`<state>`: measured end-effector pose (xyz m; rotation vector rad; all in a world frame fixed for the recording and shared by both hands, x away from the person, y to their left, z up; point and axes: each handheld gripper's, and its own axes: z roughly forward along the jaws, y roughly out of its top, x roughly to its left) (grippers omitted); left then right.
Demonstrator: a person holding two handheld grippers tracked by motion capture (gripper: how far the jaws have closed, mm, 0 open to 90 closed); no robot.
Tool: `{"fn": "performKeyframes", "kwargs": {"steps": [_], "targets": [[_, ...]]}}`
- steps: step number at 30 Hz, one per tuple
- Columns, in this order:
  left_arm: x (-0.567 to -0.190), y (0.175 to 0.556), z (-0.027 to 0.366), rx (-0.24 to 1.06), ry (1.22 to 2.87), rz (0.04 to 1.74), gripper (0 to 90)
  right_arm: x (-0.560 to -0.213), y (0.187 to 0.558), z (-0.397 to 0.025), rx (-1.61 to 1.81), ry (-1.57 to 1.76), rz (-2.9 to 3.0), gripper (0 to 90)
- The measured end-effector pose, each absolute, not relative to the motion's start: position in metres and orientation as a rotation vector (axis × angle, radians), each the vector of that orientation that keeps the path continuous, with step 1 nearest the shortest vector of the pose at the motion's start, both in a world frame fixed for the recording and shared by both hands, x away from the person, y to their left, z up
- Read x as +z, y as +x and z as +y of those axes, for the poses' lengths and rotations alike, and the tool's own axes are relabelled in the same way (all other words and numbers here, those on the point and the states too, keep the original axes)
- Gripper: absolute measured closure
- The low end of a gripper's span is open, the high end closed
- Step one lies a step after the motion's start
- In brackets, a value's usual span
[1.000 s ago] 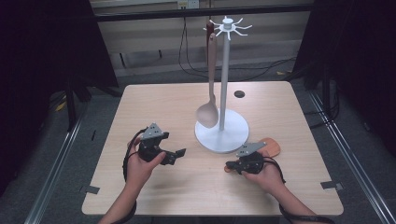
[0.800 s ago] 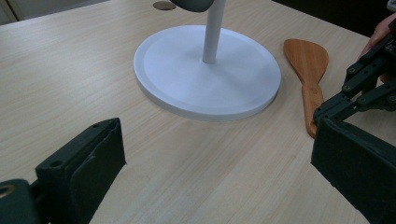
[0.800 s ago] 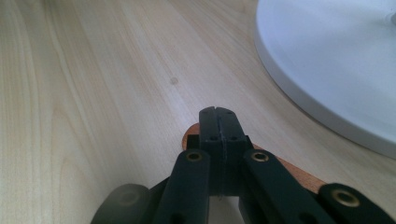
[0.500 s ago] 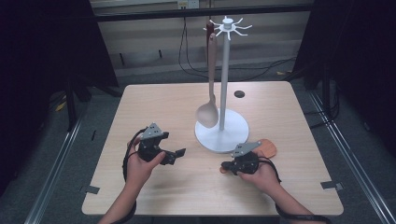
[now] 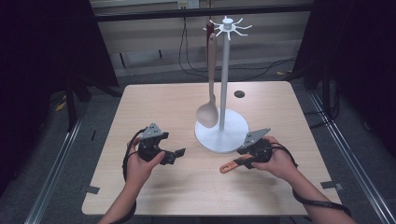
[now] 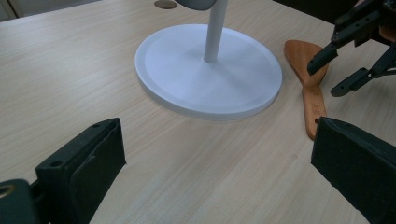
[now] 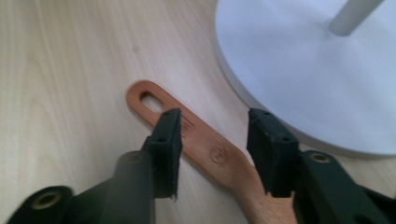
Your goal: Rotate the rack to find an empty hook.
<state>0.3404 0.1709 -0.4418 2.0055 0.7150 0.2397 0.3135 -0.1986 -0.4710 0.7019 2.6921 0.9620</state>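
On the table: a flat reddish-brown wooden spatula (image 7: 205, 144) lay just beside the rim of the round white stand base (image 5: 222, 133), and it looked like the thing being picked up.
Right gripper (image 7: 215, 135): jaws were partly open and straddled the spatula's handle, one jaw on each side, a small gap both sides. Nothing clamped, as far as I could see.
Where it sat in the jaws: the handle ran diagonally between them, the slotted hanging hole poking out just past the tips, the wider blade end back towards the hand and under the gripper.
Left gripper (image 5: 172, 155): jaws were wide open and held nothing, bare tabletop between them, with the base and the spatula (image 6: 312, 88) well ahead of the tips.
Also around: a pale wooden spoon (image 5: 210, 95) hung from the hooks at the top of the white pole (image 5: 224, 79), its bowl down near the base.
How it'd handle, my guess: light, stiff, no flex worth worrying about. Smooth finished wood on a smooth table, so it could skate or twist out if pinched near an edge.
Where I'd grab: across the narrow handle, roughly where the jaws already sat, squarely on the two long edges and clear of the slot, since that hole presumably has to stay free for a hook.
Watch out for: it lay flat, so the tips had to get down to the table to catch the thin edges.
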Motion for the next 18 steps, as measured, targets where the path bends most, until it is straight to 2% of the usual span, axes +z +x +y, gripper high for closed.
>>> {"fn": "performKeyframes", "kwargs": {"steps": [9, 12, 18], "targets": [[-0.443, 0.341, 0.172, 0.232, 1.996, 0.719, 2.7, -0.487, 0.323, -0.202, 0.890, 0.699, 2.793, 32.5], [-0.442, 0.341, 0.173, 0.237, 1.997, 0.715, 2.7, -0.489, 0.325, -0.201, 0.860, 0.671, 2.805, 34.2], [-0.441, 0.341, 0.174, 0.239, 1.994, 0.715, 2.7, -0.488, 0.322, -0.196, 0.877, 0.676, 2.837, 46.6]]}}
